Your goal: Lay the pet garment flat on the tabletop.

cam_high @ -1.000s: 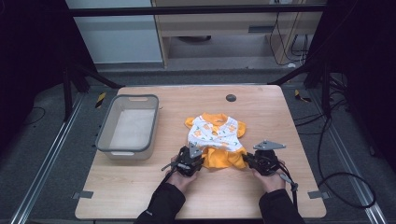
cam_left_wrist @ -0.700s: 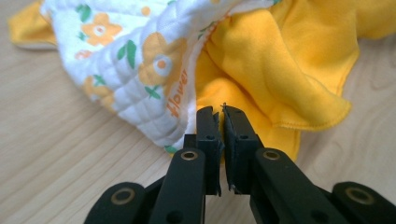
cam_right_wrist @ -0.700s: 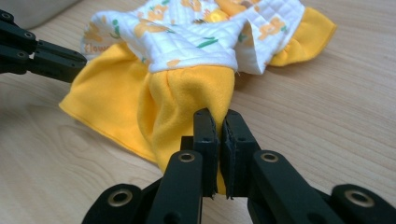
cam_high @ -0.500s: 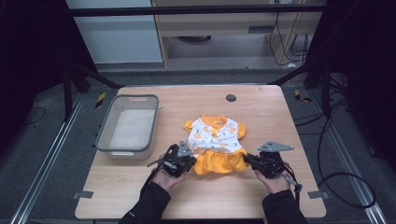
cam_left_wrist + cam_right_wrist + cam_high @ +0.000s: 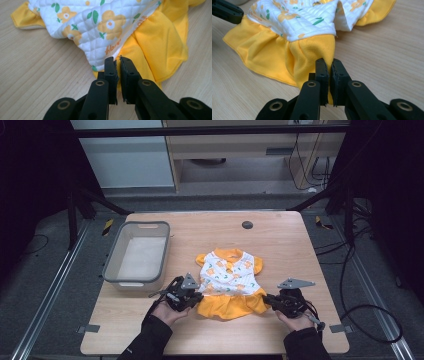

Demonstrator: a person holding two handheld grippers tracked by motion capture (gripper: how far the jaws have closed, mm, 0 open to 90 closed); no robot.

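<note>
Wood-grain table (image 5: 280, 240), pale and rectangular with rounded corners, takes up the middle of the high view, with dark floor and metal rails around it. On its left part stands a grey plastic bin (image 5: 112, 265), oblong with rounded corners and a thick rim; its pale bottom is bare.

Lower centre of that view, just right of the bin, lies a small dress (image 5: 228, 280), spread flat with the neck toward the top of the frame. Its top half is white quilted cloth printed with orange flowers and green leaves, with short yellow sleeves; its lower half is a soft, gathered yellow skirt that fans out toward the bottom edge of the table.

Two hands come in from the bottom of the high view in dark sleeves. The left gripper (image 5: 192, 299) meets the skirt's left corner; in the left gripper view its black jaws are pinched on the cloth where the quilted hem joins the yellow skirt. The right gripper (image 5: 266, 299) meets the skirt's right corner; in the right gripper view its jaws are clamped on a bunched fold of yellow fabric just under the white hem.

A small dark round disc (image 5: 247, 225) sits near the table's top edge.
</note>
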